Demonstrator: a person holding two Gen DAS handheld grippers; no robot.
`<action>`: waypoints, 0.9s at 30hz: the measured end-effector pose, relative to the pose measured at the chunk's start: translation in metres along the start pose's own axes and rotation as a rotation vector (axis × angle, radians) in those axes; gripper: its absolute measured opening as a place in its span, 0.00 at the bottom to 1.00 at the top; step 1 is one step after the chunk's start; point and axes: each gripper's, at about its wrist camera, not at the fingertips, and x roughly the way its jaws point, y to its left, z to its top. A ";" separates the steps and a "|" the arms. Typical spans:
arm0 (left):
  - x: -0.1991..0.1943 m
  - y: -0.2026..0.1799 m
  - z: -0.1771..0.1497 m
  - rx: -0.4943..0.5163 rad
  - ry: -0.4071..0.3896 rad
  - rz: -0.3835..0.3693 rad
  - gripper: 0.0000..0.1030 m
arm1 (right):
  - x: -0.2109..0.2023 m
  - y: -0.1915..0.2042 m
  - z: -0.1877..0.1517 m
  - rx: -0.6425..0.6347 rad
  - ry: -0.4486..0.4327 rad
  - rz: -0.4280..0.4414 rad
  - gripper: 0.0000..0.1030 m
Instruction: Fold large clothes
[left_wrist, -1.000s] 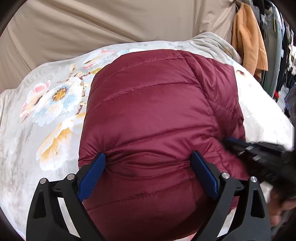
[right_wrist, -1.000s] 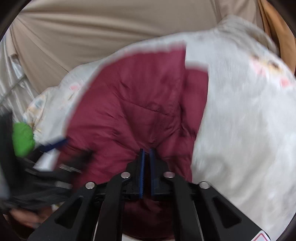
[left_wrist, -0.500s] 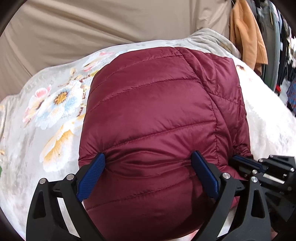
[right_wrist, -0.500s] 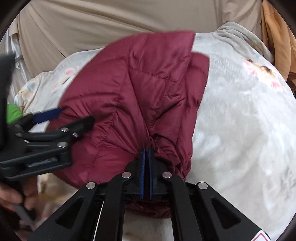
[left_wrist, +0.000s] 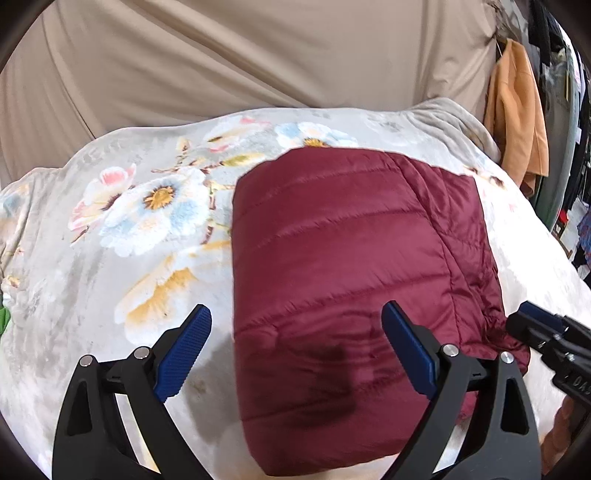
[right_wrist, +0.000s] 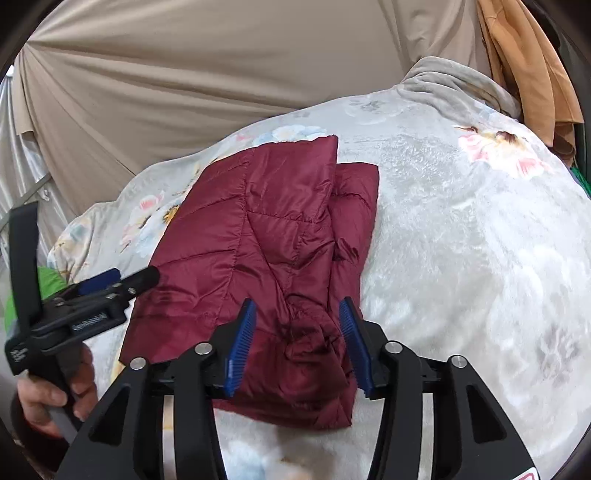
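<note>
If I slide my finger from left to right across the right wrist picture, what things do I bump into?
Hand → left gripper → maroon puffer jacket → floral blanket → orange coat.

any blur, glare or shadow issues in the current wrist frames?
Left wrist: sharp, soft sheen on the maroon jacket, dark shadow patch near its lower edge, strong fisheye bending of the floral blanket. Right wrist: mostly sharp, blanket's near bottom edge smeared, black vignette corners, even diffuse light.
</note>
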 end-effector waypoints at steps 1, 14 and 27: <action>0.000 0.004 0.002 -0.009 0.000 -0.004 0.89 | 0.003 -0.001 0.001 -0.001 0.002 0.000 0.54; 0.050 0.048 -0.020 -0.178 0.155 -0.210 0.96 | 0.053 -0.039 -0.016 0.142 0.158 0.043 0.67; 0.072 0.025 -0.025 -0.193 0.215 -0.344 0.96 | 0.075 -0.039 -0.011 0.147 0.193 0.126 0.68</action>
